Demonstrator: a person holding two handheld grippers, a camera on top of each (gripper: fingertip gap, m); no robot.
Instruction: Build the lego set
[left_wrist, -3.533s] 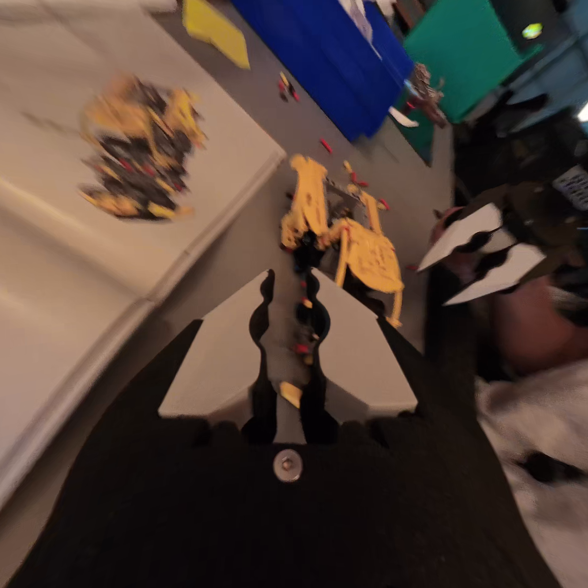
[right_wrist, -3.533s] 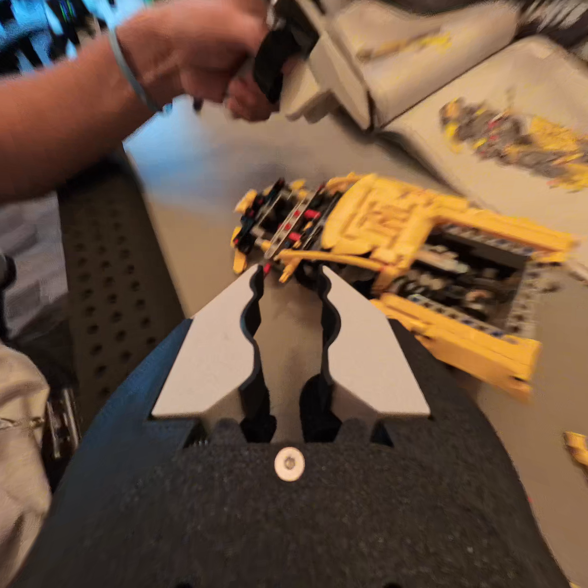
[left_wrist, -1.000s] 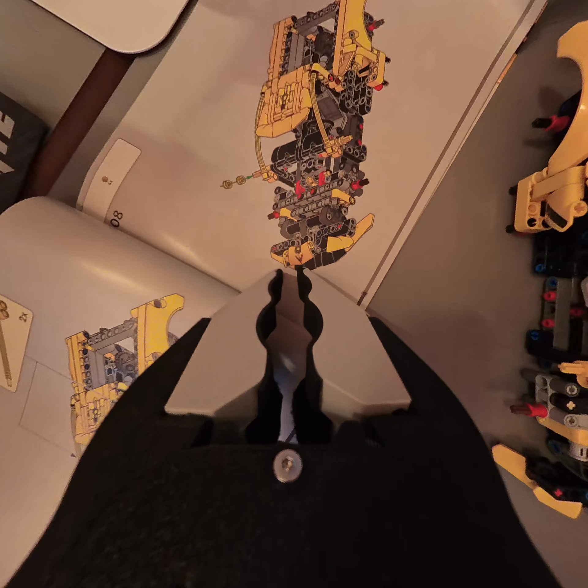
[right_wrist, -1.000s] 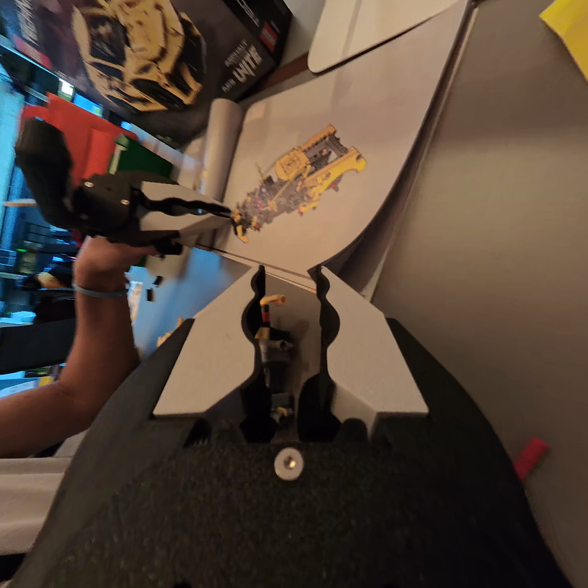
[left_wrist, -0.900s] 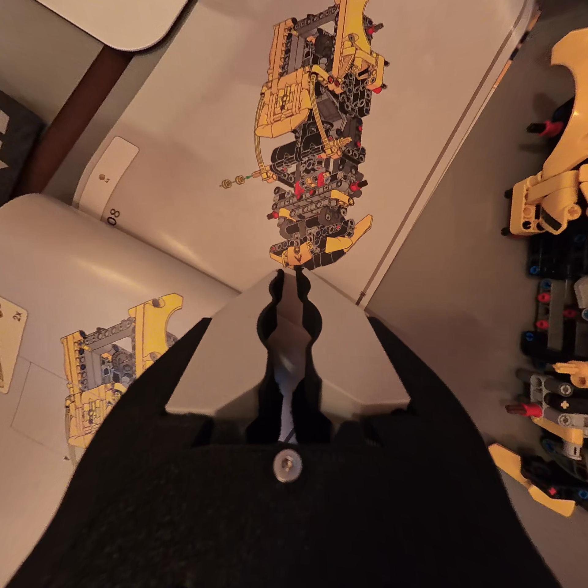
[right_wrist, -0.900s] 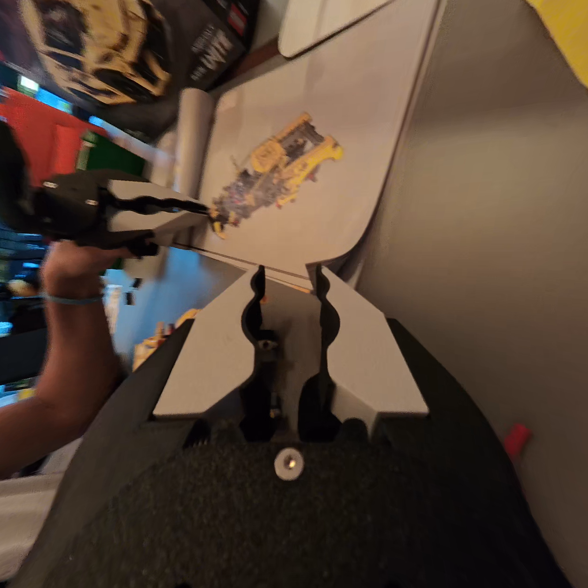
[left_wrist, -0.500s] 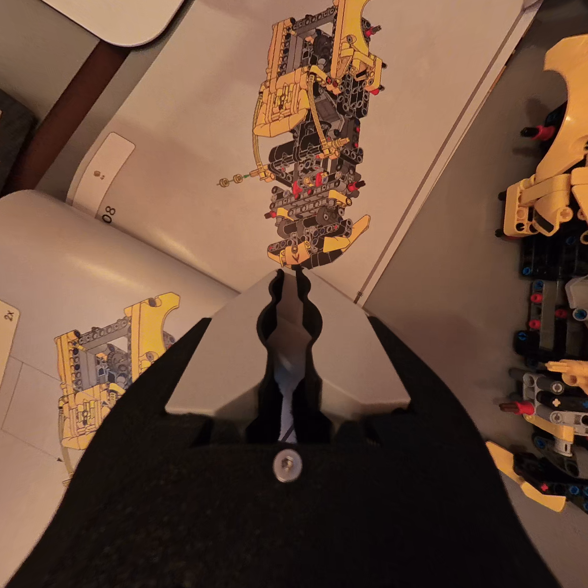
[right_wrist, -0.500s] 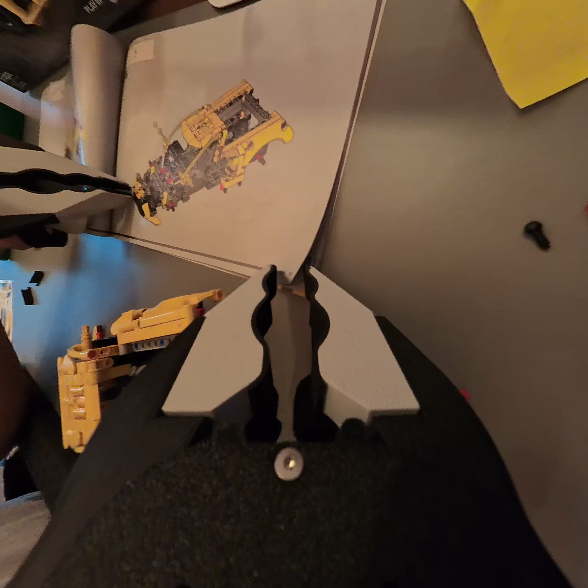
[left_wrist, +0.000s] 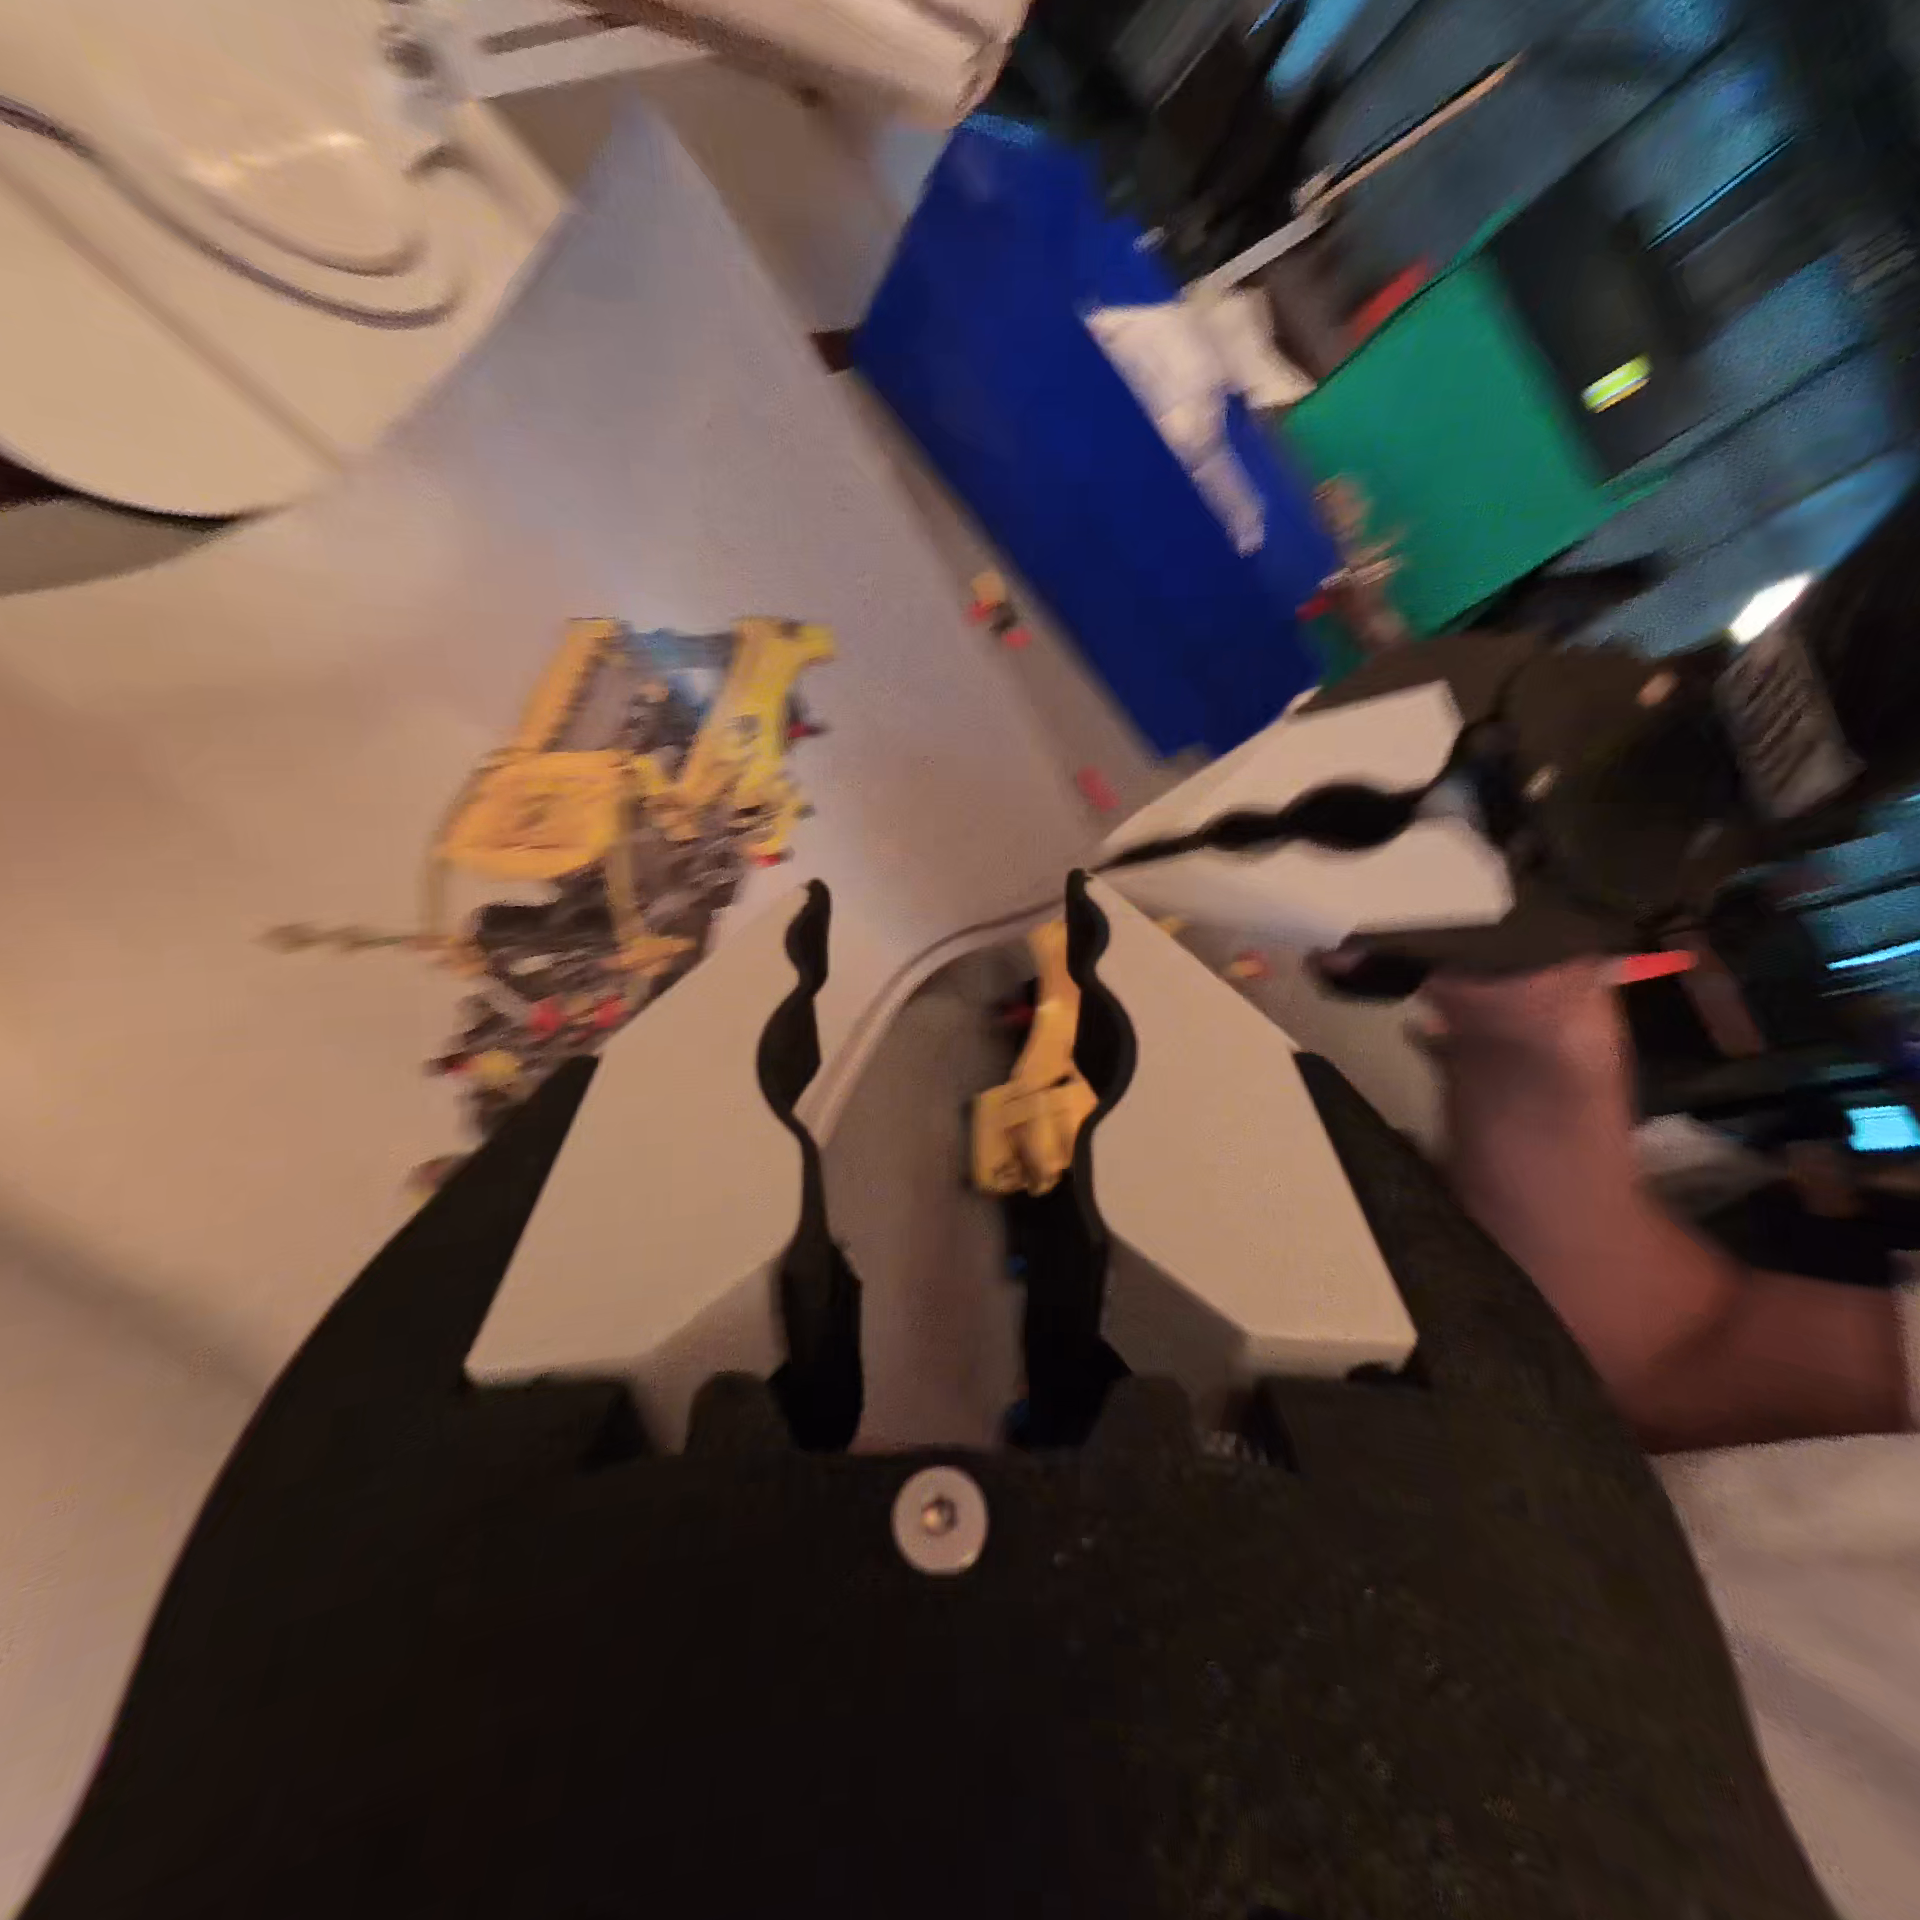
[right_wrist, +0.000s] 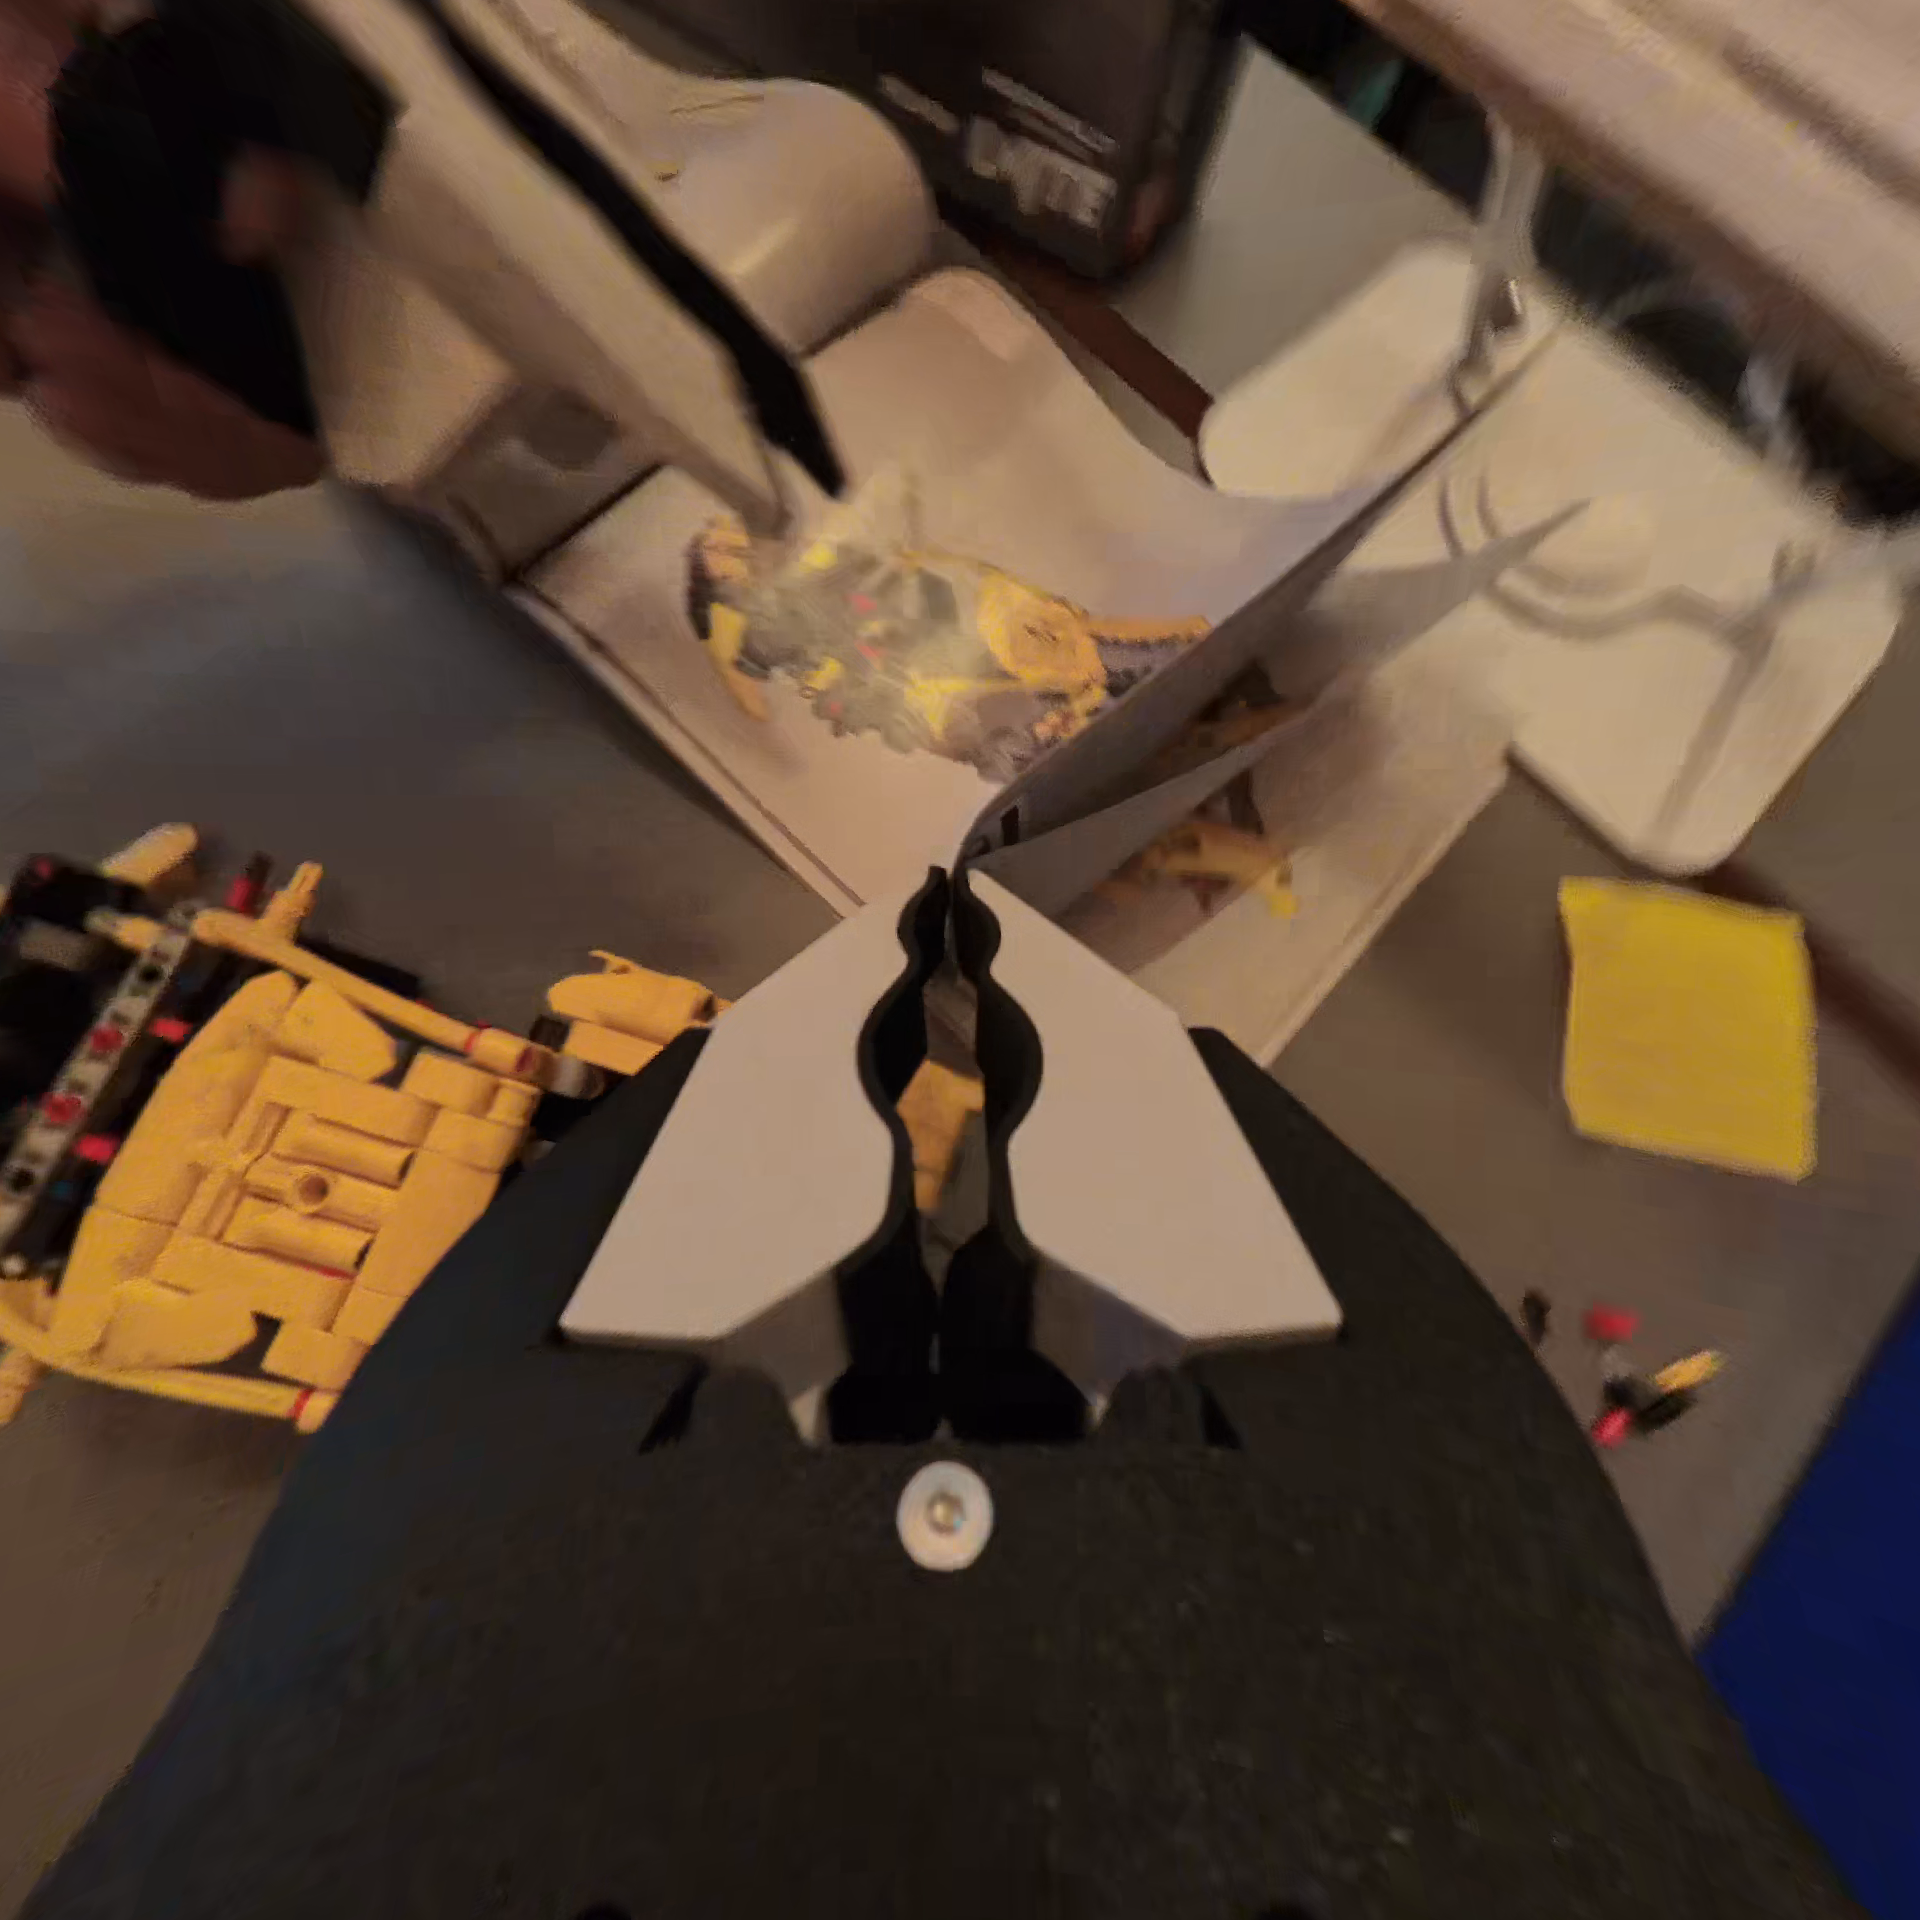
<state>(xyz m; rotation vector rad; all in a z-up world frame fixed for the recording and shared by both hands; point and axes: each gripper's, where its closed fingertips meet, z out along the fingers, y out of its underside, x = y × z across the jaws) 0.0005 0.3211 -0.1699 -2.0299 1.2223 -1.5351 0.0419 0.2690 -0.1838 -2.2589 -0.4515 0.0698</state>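
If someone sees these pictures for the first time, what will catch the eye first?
Probably the right tool, shut on the corner of an instruction page and lifting it off the open booklet. Next, the yellow lego model lying on the grey table to its left. The left tool is open above the booklet's printed picture.

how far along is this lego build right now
Partly done: a yellow and black lego vehicle chassis lies assembled on the grey table, clearly unfinished. In hand: the right tongs are shut on the corner of a page of the open instruction booklet, lifting it to turn it; the left tongs are open and empty. Left: loose small red and black pins still wait unused.
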